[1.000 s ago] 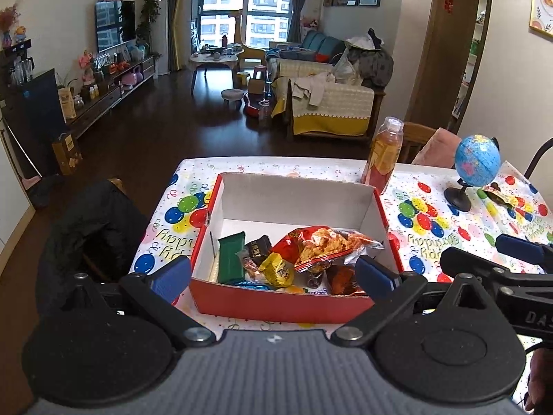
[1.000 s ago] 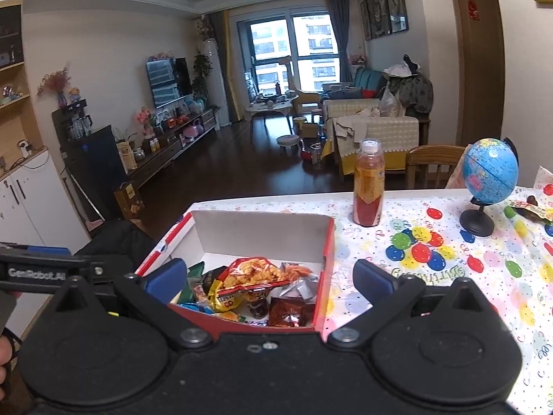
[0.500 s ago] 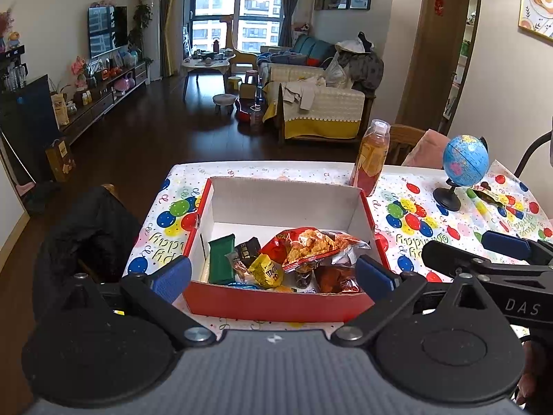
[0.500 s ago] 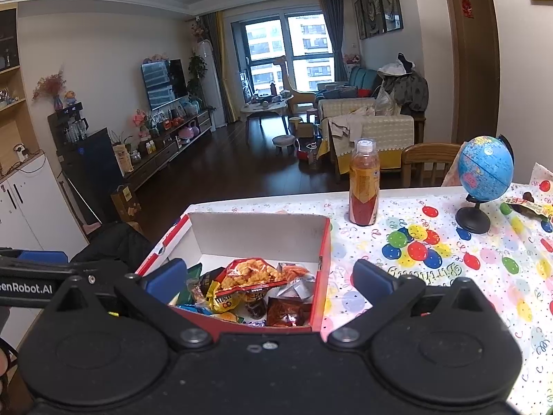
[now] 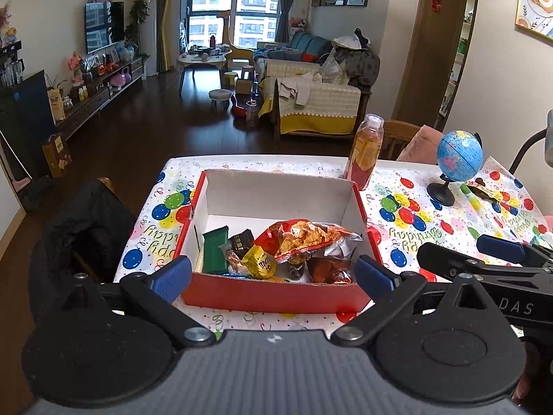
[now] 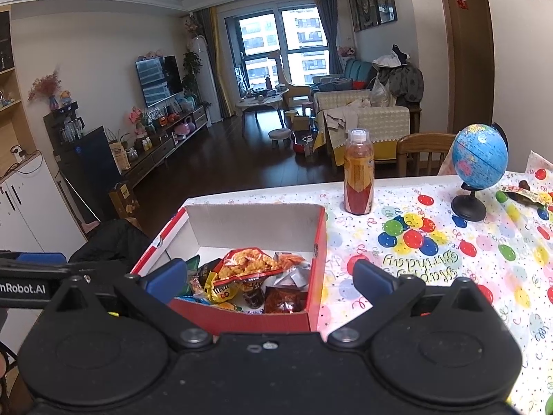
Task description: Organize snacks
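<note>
Red box (image 5: 276, 299), white inside, sits centre frame on the balloon-print tabletop (image 5: 408, 221); snacks piled at its near end: large red chip bag (image 5: 304, 238) on top, green bar (image 5: 215, 249) at left. Left gripper (image 5: 273, 275) and right gripper (image 6: 269, 278) both spread wide, empty.

Home living room: sofa (image 5: 311, 103), television (image 5: 103, 26), party-clothed table (image 5: 432, 228).

left gripper (image 5: 273, 273): black linkage arms, blue fingers (image 5: 171, 277), silver pivot screws
right gripper (image 6: 269, 278): black, blue fingers (image 6: 372, 280)
</note>
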Demonstrator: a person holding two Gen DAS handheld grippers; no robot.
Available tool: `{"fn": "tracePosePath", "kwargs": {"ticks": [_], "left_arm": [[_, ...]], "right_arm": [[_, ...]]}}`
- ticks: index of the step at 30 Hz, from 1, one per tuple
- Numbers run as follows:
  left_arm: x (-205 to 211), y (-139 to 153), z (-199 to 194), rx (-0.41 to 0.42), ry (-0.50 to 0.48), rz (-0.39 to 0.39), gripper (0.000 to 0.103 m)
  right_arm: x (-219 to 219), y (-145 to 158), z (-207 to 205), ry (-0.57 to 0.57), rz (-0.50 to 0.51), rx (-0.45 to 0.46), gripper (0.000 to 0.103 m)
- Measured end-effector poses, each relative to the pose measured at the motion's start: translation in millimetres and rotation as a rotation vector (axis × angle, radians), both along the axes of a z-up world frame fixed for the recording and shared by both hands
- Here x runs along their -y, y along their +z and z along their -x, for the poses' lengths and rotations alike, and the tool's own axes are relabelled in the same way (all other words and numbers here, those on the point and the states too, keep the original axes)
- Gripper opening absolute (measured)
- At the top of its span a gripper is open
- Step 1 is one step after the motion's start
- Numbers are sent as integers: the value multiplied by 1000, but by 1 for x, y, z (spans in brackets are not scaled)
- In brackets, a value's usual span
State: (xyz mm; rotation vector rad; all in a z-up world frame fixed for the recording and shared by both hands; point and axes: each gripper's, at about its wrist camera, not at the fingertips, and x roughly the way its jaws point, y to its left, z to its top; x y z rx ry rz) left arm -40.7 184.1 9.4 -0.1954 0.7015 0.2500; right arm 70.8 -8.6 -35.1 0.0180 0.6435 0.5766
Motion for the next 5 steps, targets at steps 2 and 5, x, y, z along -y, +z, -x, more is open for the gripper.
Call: {"fn": "tracePosePath", "kwargs": {"ticks": [2,5], "left_arm": [[0,0,3,-1,-4,7,102],[0,-2,5,-7,-1,15,102]], "right_arm": [[1,-1,2,-2,1,-6,103],[2,-3,2,-3,5,-16,103]]}}
